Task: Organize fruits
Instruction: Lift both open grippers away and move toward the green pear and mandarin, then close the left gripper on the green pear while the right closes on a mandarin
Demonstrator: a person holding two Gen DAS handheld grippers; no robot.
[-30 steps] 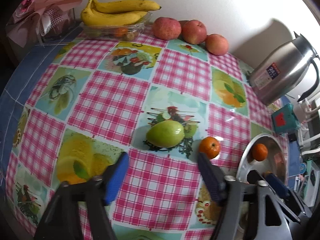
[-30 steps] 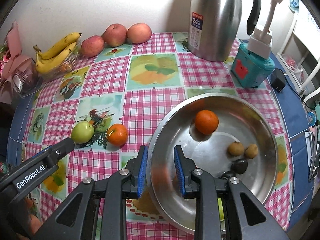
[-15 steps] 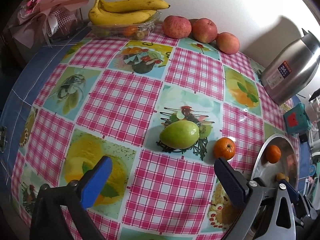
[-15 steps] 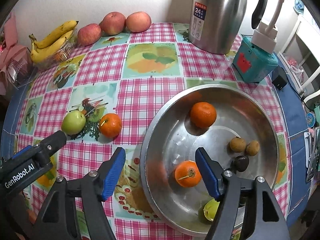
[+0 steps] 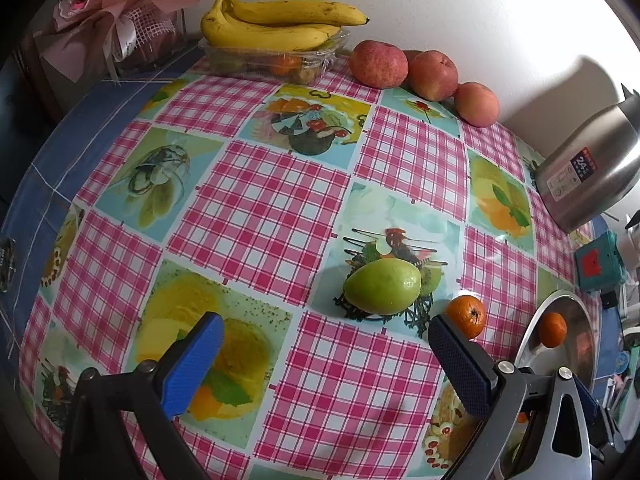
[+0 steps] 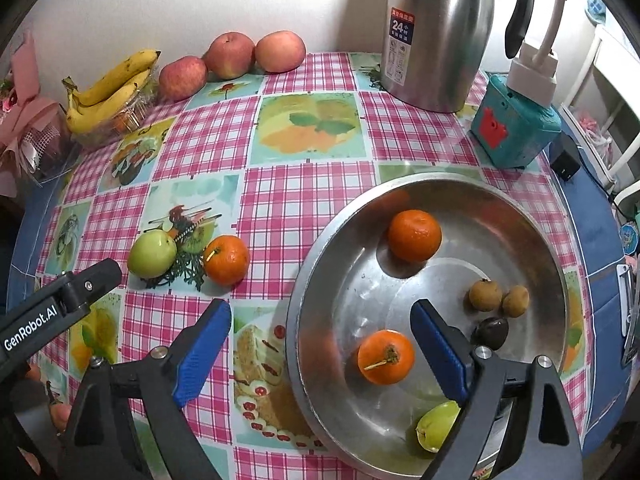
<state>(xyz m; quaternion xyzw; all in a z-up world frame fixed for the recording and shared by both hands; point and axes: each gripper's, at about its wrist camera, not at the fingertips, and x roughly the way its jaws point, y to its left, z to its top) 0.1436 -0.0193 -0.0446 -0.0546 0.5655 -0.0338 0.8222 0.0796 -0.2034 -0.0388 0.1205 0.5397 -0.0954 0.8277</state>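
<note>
Right gripper [image 6: 320,344], jaws still opening, hangs over the steel bowl [image 6: 532,224] with a freed orange [image 6: 385,357] lying between them, while left gripper [image 5: 320,348] gapes wide and empty near the green fruit [image 5: 382,287] on the table [image 5: 256,208].

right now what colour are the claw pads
Blue pads, clearest in the right wrist view.

Left tool [image 5: 324,354] wide, right tool [image 6: 320,344] opening

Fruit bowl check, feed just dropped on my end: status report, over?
Left hand-held gripper wide open, empty. Right hand-held gripper opening, nothing pinched, orange lying in steel bowl. Green fruit and tangerine on cloth, unobstructed.
</note>
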